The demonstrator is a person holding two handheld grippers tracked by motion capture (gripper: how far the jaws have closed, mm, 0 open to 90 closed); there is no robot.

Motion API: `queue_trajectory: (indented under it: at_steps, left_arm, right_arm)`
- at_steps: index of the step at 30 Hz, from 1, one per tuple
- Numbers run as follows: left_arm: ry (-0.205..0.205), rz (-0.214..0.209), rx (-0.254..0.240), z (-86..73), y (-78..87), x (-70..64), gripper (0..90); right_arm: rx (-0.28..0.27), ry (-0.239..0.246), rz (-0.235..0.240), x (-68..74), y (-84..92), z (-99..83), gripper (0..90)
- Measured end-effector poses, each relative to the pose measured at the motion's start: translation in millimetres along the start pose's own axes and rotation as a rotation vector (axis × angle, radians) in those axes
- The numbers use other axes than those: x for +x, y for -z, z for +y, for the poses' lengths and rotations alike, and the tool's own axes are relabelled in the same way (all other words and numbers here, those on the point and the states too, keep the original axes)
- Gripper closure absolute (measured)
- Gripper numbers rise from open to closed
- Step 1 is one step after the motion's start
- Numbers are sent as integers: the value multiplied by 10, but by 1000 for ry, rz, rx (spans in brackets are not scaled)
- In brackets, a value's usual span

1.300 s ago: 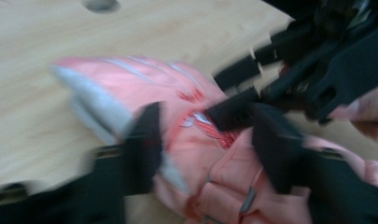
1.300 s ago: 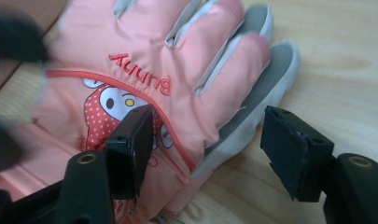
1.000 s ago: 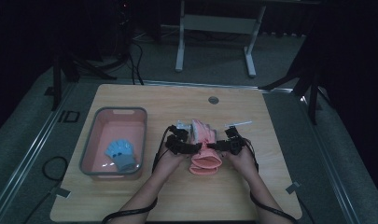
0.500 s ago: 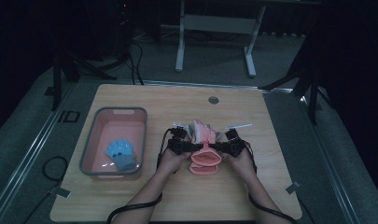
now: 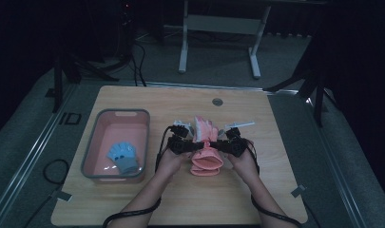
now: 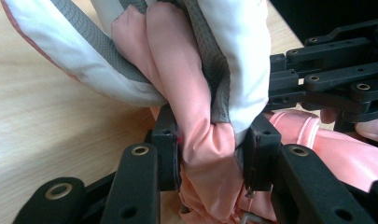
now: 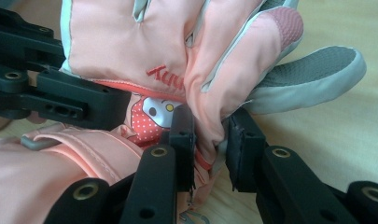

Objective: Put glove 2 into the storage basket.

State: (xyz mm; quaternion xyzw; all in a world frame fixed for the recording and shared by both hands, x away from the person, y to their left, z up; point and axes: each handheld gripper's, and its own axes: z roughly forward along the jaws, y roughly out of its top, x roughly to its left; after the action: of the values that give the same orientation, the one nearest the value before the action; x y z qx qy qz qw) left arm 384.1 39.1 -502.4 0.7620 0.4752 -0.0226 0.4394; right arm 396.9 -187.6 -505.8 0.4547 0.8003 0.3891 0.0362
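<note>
Pinching one pink glove (image 5: 205,159) (two claws (image 5: 199,144) gripping it).

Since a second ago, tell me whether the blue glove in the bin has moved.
No. The blue glove lies at the same spot in the pink bin, near its front right corner.

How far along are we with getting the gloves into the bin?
One blue glove already lies in the pink bin. In hand: the left gripper and right gripper have just been closing and now both pinch the pink glove over the table. Left, by my guess: carrying it to the bin.
</note>
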Motion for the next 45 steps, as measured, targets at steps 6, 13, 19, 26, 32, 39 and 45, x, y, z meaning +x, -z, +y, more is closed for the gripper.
queue_trajectory:
  at_steps: [6,13,19,26,32,39,45]
  left_arm:
    - [-46,24,-19,91,256,-82,646]
    - [-63,41,-40,151,518,-79,645]
    - [-69,59,-65,179,761,-52,644]
    - [-67,88,-89,207,1057,42,643]
    - [-59,112,-116,216,1318,134,643]
    - [-61,147,-140,187,1633,277,643]
    - [-47,155,-152,99,1886,459,642]
  right_arm:
    - [-26,32,6,184,121,158,742]
    - [-44,76,9,418,176,354,741]
    - [-60,90,36,582,178,499,741]
    - [-61,116,56,819,108,706,741]
    - [-63,142,67,1008,47,868,740]
    - [-73,173,96,1309,-98,1062,740]
    - [-66,198,109,1568,-263,1166,740]
